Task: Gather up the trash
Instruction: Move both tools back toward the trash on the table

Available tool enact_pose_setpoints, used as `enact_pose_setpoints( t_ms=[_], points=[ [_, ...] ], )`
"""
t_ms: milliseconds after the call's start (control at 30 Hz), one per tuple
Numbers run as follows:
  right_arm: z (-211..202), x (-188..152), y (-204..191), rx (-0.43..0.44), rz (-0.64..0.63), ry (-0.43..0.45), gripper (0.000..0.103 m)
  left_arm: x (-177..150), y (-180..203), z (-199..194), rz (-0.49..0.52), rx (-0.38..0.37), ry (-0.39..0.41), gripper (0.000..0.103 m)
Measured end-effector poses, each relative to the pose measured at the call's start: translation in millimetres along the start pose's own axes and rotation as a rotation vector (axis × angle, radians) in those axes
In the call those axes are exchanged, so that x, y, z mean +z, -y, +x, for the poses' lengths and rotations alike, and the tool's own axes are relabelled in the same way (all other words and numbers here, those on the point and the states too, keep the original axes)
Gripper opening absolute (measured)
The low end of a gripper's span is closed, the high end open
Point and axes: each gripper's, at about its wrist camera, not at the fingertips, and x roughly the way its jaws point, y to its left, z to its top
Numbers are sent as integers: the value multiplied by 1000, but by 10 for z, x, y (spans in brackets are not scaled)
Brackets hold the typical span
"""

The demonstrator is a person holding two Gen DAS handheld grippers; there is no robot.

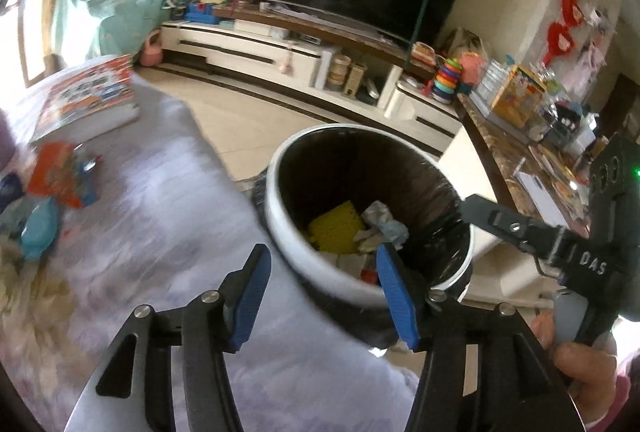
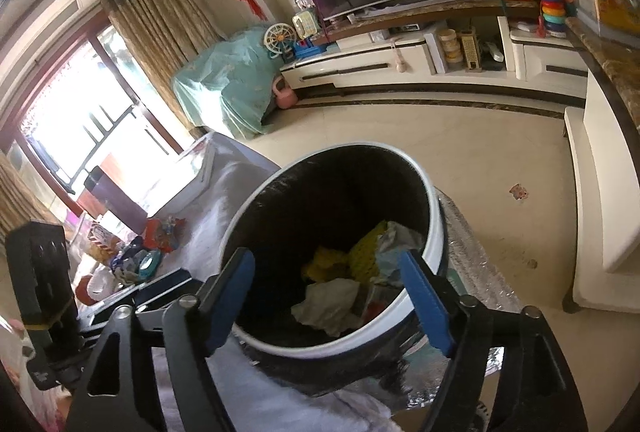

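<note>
Hovering at bin (image 1: 280,216); both jaws open, nothing held.
Remaining trash (image 1: 48,191) seen far left on cloth; left gripper (image 1: 320,296) nearer vs right gripper (image 2: 332,296).

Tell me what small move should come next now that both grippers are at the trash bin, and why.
Probably swing the left gripper back toward the wrappers on the white cloth. Both it and the right gripper are open and empty, trash already lies in the bin, and litter remains.

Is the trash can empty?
No, the trash can already holds a yellow spongy piece and crumpled white paper.
</note>
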Motion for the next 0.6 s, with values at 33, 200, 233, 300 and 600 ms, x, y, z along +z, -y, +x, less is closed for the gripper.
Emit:
enact_pose_setpoints(
  t_ms=[33,200,233,300,600],
  points=[
    [-17,-16,-24,4,0,6,82,-72,-44,-68,-14,7,10,57],
    [-77,-183,-255,45,-16,39,82,-414,-245,-343,-88,43,34,60],
    [-72,-209,-290,50,-21,37,83,-465,-289,-387,-99,51,34,60],
    [-45,-279,-391,65,-29,27,83,-589,-379,-490,-127,68,35,61],
    [162,-558,-798,121,-78,-46,84,-982,-704,-973,-231,134,57,61]
  ],
)
